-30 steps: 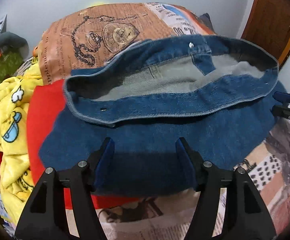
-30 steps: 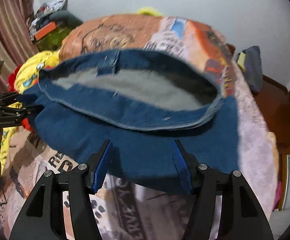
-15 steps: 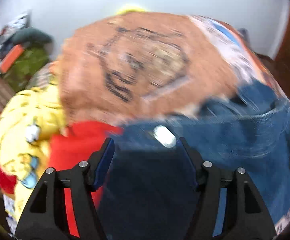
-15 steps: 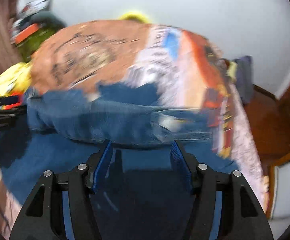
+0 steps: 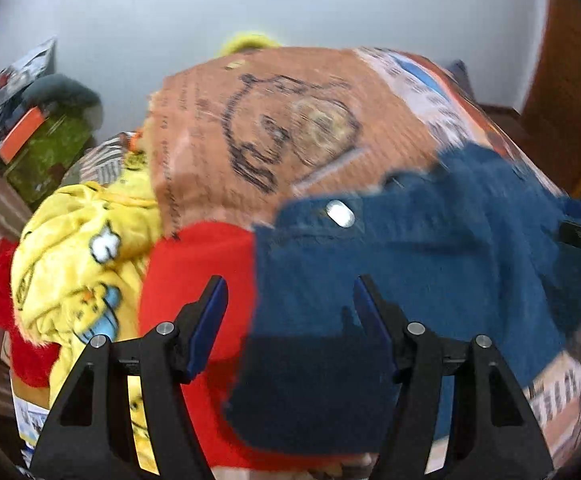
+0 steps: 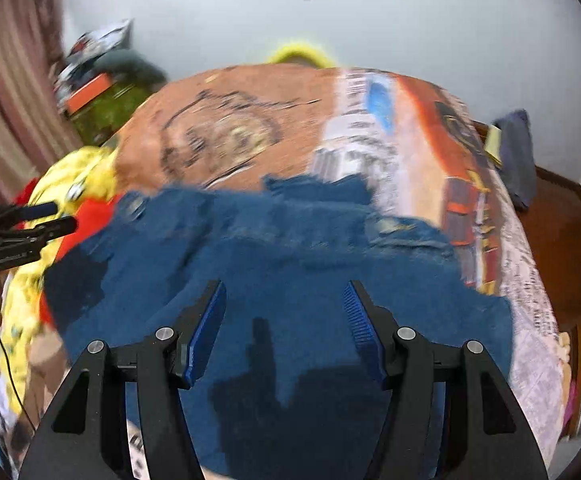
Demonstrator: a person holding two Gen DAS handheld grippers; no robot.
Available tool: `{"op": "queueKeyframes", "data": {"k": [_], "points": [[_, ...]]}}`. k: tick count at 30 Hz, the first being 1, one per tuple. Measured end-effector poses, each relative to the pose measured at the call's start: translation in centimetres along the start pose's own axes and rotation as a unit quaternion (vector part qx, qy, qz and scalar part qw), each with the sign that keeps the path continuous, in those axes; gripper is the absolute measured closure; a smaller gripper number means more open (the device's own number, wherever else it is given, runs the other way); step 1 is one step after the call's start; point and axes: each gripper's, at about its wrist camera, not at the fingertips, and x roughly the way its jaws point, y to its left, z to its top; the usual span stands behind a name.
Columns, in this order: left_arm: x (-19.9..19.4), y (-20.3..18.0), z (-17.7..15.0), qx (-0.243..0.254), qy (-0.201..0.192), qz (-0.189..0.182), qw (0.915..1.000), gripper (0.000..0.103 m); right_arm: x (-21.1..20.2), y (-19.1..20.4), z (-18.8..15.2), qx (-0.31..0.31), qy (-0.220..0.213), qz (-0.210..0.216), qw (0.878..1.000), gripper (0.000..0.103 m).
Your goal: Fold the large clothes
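Bed w/ printed bedspread [image 5: 290, 128] against pale wall. Left wrist view: denim garment [image 5: 410, 280] lies flat on it, partly over red cloth [image 5: 194, 272], yellow blanket [image 5: 78, 256] beside; left gripper [image 5: 288, 300] jaws spread, holding nothing. Right wrist view: denim fills foreground; right gripper [image 6: 284, 304] jaws apart over it, nothing gripped.

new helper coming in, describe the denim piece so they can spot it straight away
On the bed with the orange newspaper-print cover, look at the near edge in front of both claws. The denim garment lies spread there, partly over a red cloth. It is the only dark blue piece, with a metal button near its top edge.
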Motion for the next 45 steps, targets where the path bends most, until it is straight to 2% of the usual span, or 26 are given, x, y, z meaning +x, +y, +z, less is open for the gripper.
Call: {"op": "queueKeyframes", "data": {"k": [5,7,9,11,13,14,16,18,20,22,23,24,26,28,31,35,37,41,45], "points": [[0.3,-3.1,-2.4,0.020,0.012,-0.040,0.9989,0.039,1.4,3.4,-2.0,-0.046,0.022,0.011,0.999,0.046],[0.9,-4.2,-3.1,0.030,0.017,-0.042,0.9985,0.038,2.4,3.6,-2.5,-0.059,0.036,0.002,0.998,0.046],[2.2,-5.1,-3.8,0.035,0.032,-0.039,0.9981,0.038,3.6,3.3,-3.3,-0.066,0.055,-0.012,0.996,0.046],[3.3,-5.2,-4.5,0.039,0.040,-0.027,0.9981,0.038,3.5,2.1,-3.8,-0.052,0.042,-0.006,0.998,0.037],[3.5,-5.1,-5.1,0.046,0.025,-0.017,0.9985,0.033,3.1,0.8,-4.1,-0.045,0.034,-0.011,0.998,0.037],[3.4,-5.0,-5.5,0.053,0.009,0.001,0.9985,0.028,2.8,0.3,-4.3,-0.044,0.033,-0.004,0.998,0.037],[3.4,-4.6,-6.0,0.058,0.000,0.022,0.9981,0.028,2.3,-0.4,-4.8,-0.047,0.028,-0.023,0.998,0.037],[3.5,-3.6,-6.4,0.043,-0.005,0.026,0.9987,0.024,1.9,-0.5,-5.5,-0.066,0.031,-0.044,0.996,0.040],[3.8,-2.7,-6.6,0.017,0.001,0.008,0.9998,0.023,1.4,-1.2,-6.4,-0.073,0.030,-0.090,0.993,0.039],[3.9,-2.4,-6.7,0.008,0.000,0.008,0.9999,0.023,0.7,-2.5,-6.9,-0.060,0.026,-0.090,0.994,0.039],[3.8,-2.6,-6.7,0.010,-0.004,0.017,0.9998,0.022,0.1,-3.6,-7.2,-0.038,0.025,-0.065,0.997,0.040],[3.8,-2.9,-6.7,0.012,-0.007,0.026,0.9996,0.022,-0.3,-4.3,-7.3,-0.023,0.024,-0.072,0.997,0.040],[3.7,-3.3,-6.7,0.012,-0.010,0.037,0.9992,0.022,-1.1,-5.5,-7.7,-0.019,0.021,-0.134,0.991,0.040],[3.7,-3.1,-6.7,0.005,-0.010,0.035,0.9993,0.021,-1.7,-6.9,-8.2,-0.006,0.021,-0.129,0.991,0.040],[3.8,-2.0,-6.5,-0.025,-0.006,0.013,0.9996,0.021,-2.7,-7.9,-8.7,0.020,0.022,-0.112,0.993,0.040],[2.1,-1.1,-6.6,-0.052,-0.013,0.017,0.9984,0.023,-3.2,-6.5,-8.6,0.000,0.020,-0.137,0.990,0.038],[0.9,-0.3,-6.7,-0.072,-0.019,0.004,0.9972,0.023,-3.1,-6.5,-8.7,-0.001,0.018,-0.143,0.990,0.037],[-2.6,2.6,-7.8,-0.142,-0.040,-0.023,0.9888,0.023,-3.3,-6.2,-8.3,0.008,0.015,-0.135,0.991,0.037],[-4.6,3.9,-9.2,-0.179,-0.048,-0.029,0.9823,0.022,-3.9,-5.3,-7.3,0.012,-0.003,-0.115,0.993,0.037]]}}
